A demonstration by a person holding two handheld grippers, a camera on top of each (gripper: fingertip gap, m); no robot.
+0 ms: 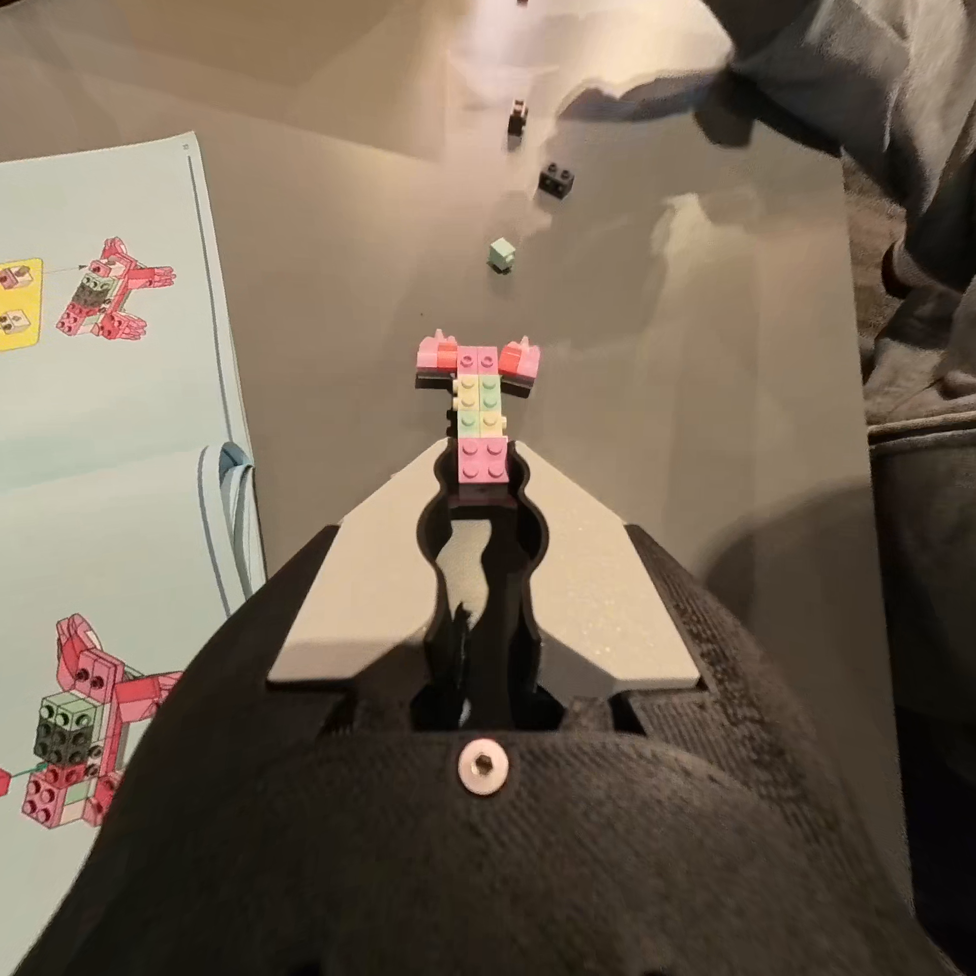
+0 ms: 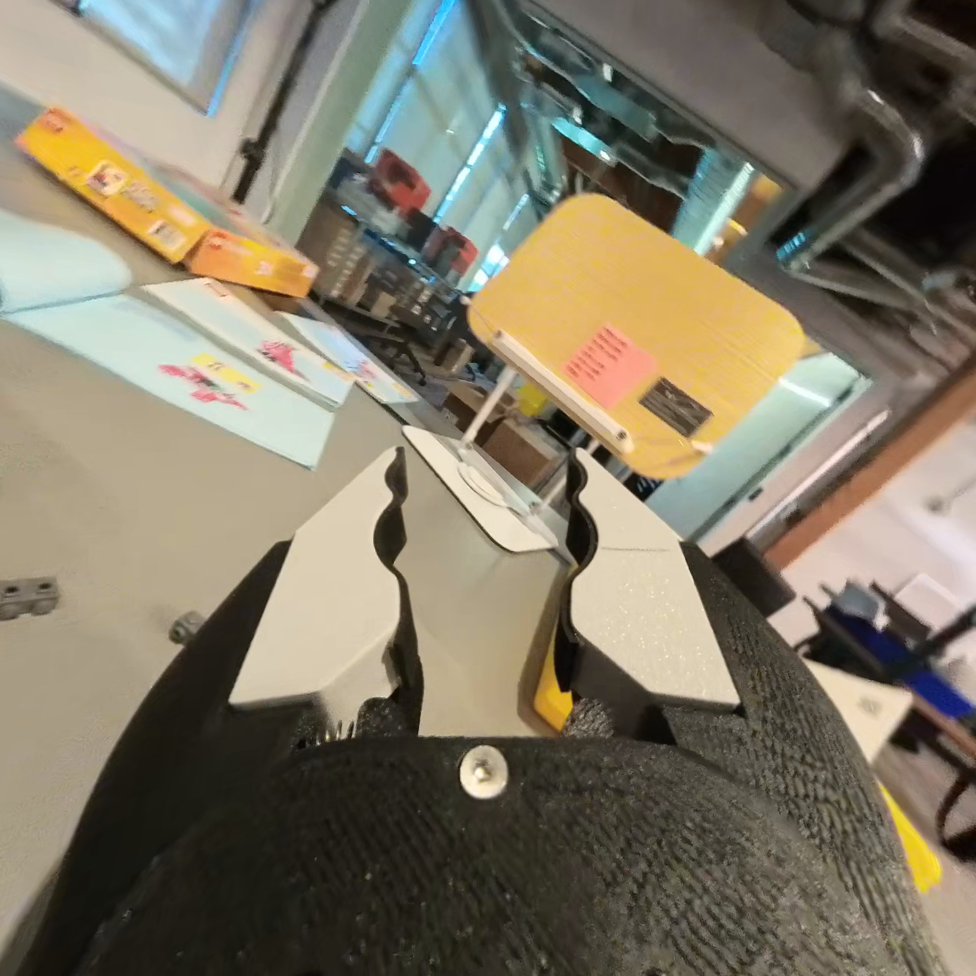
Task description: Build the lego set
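**Left wrist view: partly built model pinched at its tail end; right gripper spread and empty**

Left wrist view looks down on a grey table (image 1: 327,222), the largest thing in sight. An open instruction booklet (image 1: 105,369) lies at its left side, its pale blue pages printed with pink build diagrams. A person's grey sleeve (image 1: 845,105) crosses the upper right corner.

The left gripper (image 1: 481,465) has its fingers pressed onto the near end of the lego model (image 1: 478,401), clamping the pink two-by-two block and the dark plate under it. The model reaches away from the fingers: a strip of pale green and yellow bricks, then a pink crossbar with pink and coral pieces at both ends.

Loose pieces lie on the table beyond it, well apart from each other: a small mint green brick (image 1: 500,254), a black brick (image 1: 556,179) and, farther off, another black piece (image 1: 518,116).

Right wrist view is tilted and blurred. The right gripper (image 2: 486,465) is spread wide with nothing between its fingers. Two yellow lego boxes (image 2: 158,211) lie closed on the table's far left, contents hidden, with instruction booklets (image 2: 211,369) spread in front of them. A yellow sign on a white stand (image 2: 634,338) sits just beyond the fingertips. Two small grey pieces (image 2: 29,597) lie at the left edge.
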